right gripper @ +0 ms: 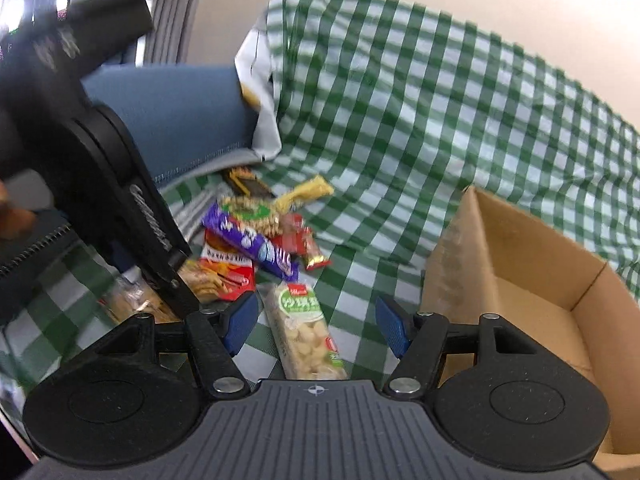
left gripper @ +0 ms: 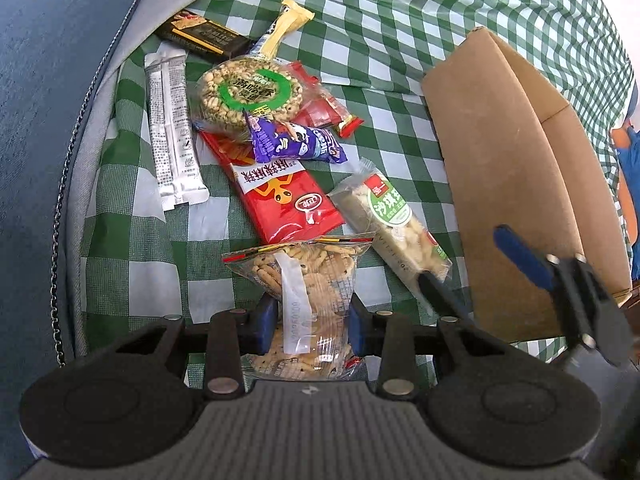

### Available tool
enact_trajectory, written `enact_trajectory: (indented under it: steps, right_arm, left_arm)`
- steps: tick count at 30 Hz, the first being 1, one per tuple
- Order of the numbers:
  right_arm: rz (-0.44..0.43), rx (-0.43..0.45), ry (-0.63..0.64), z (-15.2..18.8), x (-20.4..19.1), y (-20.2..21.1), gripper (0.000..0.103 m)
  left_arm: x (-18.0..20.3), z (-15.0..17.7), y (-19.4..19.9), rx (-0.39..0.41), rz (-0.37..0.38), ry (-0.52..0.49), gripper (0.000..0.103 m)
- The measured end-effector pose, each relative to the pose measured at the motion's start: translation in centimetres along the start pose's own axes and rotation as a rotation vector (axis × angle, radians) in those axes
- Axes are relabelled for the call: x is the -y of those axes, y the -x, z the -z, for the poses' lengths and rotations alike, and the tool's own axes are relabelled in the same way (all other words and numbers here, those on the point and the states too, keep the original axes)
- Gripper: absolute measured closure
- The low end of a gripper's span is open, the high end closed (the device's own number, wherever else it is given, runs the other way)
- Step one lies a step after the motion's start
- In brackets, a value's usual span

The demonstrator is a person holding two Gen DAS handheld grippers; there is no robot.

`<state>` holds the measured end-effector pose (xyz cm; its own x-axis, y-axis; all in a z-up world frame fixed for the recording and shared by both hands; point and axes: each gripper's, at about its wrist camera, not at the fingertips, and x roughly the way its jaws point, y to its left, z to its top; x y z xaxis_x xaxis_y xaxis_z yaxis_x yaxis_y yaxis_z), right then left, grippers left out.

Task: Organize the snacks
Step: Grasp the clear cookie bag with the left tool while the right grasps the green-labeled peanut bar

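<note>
My left gripper (left gripper: 312,320) has its fingers clamped on a clear bag of little cracker sticks (left gripper: 310,276). The bag sits at the near end of the snack pile on the green checked cloth (left gripper: 400,20). I think it is light, soft and crinkly, and the sticks inside could snap if I squeeze hard. I am holding it across the middle, which looks like a good spot.

My right gripper (right gripper: 316,328) has its fingers wide apart and holds nothing. It hangs over the long green and white bar (right gripper: 306,332). I think that bar is light but a bit stiff, so its middle is the best place to grab.

The open cardboard box (right gripper: 532,280) stands just beside the bar, and it looks like the place for the snacks. Its near wall is tall, so I must lift over it.

The red pack (left gripper: 284,196), purple bar (left gripper: 296,140) and round puffed cake (left gripper: 250,94) lie piled close together. My two grippers are near each other and could bump.
</note>
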<state>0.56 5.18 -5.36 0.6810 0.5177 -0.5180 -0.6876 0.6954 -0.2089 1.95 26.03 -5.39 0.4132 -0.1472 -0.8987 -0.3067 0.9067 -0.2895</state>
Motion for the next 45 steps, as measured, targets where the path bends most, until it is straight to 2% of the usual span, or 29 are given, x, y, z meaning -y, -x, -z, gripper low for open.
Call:
enact_trajectory:
  steps: [4, 11, 13, 15, 19, 27, 33, 38, 42, 45]
  right_arm:
    - [0.009, -0.098, -0.022, 0.6, 1.0, -2.8, 0.032]
    - [-0.001, -0.195, -0.035, 1.7, 1.2, -5.7, 0.031]
    - [-0.024, -0.216, -0.058, 1.8, 1.4, -6.1, 0.035]
    - [-0.033, -0.224, -0.061, 1.9, 1.4, -6.1, 0.055]
    - [-0.059, -0.195, -0.038, 1.8, 1.2, -4.9, 0.064]
    - [-0.067, -0.199, 0.037, 1.7, -0.4, -1.0, 0.065]
    - [-0.044, -0.231, 0.018, 2.2, -0.8, 1.2, 0.065]
    - [-0.087, -0.236, -0.016, 2.6, -0.5, 1.1, 0.065]
    - [-0.097, -0.223, -0.049, 2.6, 0.1, 0.8, 0.053]
    - [-0.105, -0.231, -0.074, 2.6, 0.4, 0.3, 0.049]
  left_arm:
    - [-0.3, -0.1, 0.0, -0.002, 0.007, 0.010, 0.063]
    - [-0.4, -0.1, 0.0, -0.007, 0.014, 0.023, 0.063]
    - [-0.3, -0.1, -0.1, -0.009, 0.013, 0.024, 0.063]
    - [-0.1, -0.1, -0.2, -0.010, 0.015, 0.024, 0.063]
    - [0.0, -0.1, -0.2, -0.006, 0.021, 0.021, 0.063]
    - [0.4, -0.2, -0.4, -0.010, 0.041, 0.006, 0.063]
    - [0.7, -0.2, -0.9, -0.034, 0.074, -0.006, 0.063]
    - [1.3, -0.2, -1.4, -0.053, 0.065, -0.032, 0.063]
    - [1.1, -0.4, -1.9, -0.064, 0.056, -0.034, 0.062]
    - [1.0, -0.5, -2.0, -0.069, 0.060, -0.034, 0.061]
